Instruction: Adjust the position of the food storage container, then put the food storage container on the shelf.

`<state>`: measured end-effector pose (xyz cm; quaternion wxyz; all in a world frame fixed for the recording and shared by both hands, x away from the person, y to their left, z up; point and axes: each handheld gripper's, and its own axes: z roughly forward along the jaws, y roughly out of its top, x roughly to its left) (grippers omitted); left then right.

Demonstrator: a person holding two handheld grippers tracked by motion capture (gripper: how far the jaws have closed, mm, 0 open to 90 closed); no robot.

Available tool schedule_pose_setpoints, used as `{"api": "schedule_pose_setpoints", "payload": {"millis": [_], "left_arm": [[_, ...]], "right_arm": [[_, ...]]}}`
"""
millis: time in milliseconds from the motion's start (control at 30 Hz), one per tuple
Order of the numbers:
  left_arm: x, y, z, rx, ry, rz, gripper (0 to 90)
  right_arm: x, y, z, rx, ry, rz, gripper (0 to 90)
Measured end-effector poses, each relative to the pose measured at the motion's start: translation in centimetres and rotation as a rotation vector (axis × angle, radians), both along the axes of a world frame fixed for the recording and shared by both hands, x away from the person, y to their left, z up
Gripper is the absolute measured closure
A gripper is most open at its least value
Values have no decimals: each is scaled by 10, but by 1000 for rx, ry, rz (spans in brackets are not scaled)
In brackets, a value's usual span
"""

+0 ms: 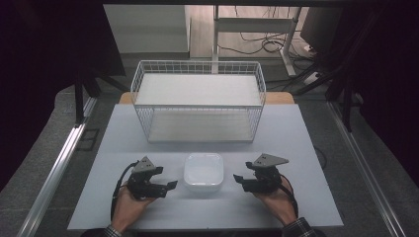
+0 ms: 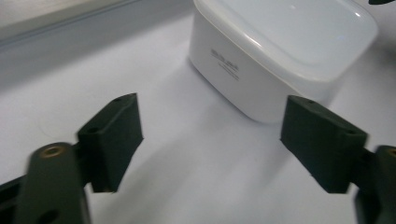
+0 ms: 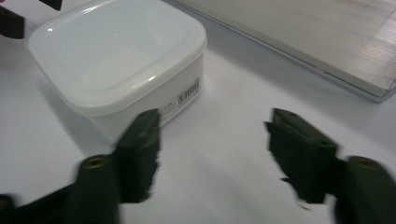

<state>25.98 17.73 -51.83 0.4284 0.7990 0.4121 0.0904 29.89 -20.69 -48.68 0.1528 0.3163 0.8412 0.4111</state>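
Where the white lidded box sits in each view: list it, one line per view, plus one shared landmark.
High view: the white box lies low and central on the table, between the left claw and the right claw.
Left gripper view: the box is upper right, beyond the open jaws.
Right gripper view: the box is upper left.
Shared landmark: the wire basket's base, a pale slab upper right in the right gripper view.
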Motion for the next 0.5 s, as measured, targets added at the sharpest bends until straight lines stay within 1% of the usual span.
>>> {"api": "schedule_pose_setpoints", "payload": {"millis": [33,67,100,167,200,300,333,367,400,467,500], "left_arm": [[-3,1,-1,8,1,3,96],[-3,1,-1,8,1,3,90],[-5,2,-2,16,1,1,74],[-5,2,-3,18,1,-6,68],[-6,3,-4,29,5,-5,66],[-5,2,-5,35,-2,-13,51],[-5,1,-5,52,-29,-22,38],[-5,1,-5,52,-29,-22,33],[-5,0,-5,62,-50,-23,29],[-4,1,-5,55,-59,-23,15],[-4,1,-5,55,-59,-23,13]], "right_arm": [[0,-1,-5,-33,-9,-5,107],[0,-1,-5,-33,-9,-5,107],[0,-1,-9,-64,-5,-16,49],[0,0,-10,-71,1,-14,38],[0,1,-12,-82,4,-15,22],[1,2,-12,-77,9,-7,7],[1,1,-11,-61,10,-6,5],[1,1,-11,-52,7,-5,5],[1,0,-10,-42,5,-7,4],[3,-1,-9,-20,8,-10,4],[3,-1,-9,-20,8,-10,4]]}}
